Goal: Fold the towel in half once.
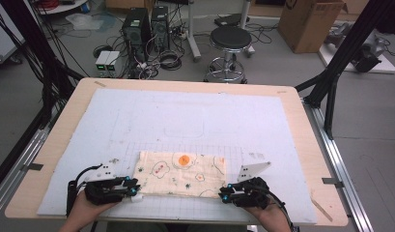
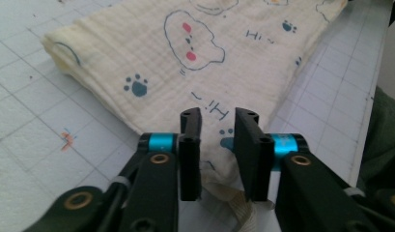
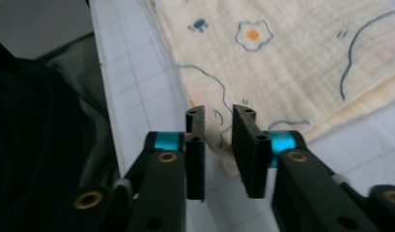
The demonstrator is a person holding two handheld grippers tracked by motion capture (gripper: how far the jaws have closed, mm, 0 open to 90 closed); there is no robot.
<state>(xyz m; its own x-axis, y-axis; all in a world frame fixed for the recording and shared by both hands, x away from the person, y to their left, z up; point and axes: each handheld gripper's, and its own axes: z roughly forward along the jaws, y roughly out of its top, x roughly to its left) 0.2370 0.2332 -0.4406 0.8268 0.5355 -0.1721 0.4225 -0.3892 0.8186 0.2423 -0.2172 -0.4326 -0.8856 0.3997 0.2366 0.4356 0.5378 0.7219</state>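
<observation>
A folded cream cloth (image 1: 180, 173) printed with small cartoon shapes and an orange spot lies flat on the white gridded mat (image 1: 185, 116), near its front edge. My left gripper (image 1: 135, 187) sits at the cloth's front left corner. In the left gripper view the cloth (image 2: 185, 53) runs away ahead, and its corner lies in the narrow gap of the left gripper (image 2: 218, 113), whose jaws stand apart without pressing it. My right gripper (image 1: 223, 194) is at the front right corner. There the right gripper (image 3: 218, 111) is likewise slightly open over the edge of the cloth (image 3: 291, 53).
The mat covers most of a wooden table (image 1: 311, 145). Beyond the far edge stand a black stool (image 1: 230, 41), computer towers (image 1: 137, 29) and cables on the floor. A dark frame post (image 1: 340, 58) rises at the right.
</observation>
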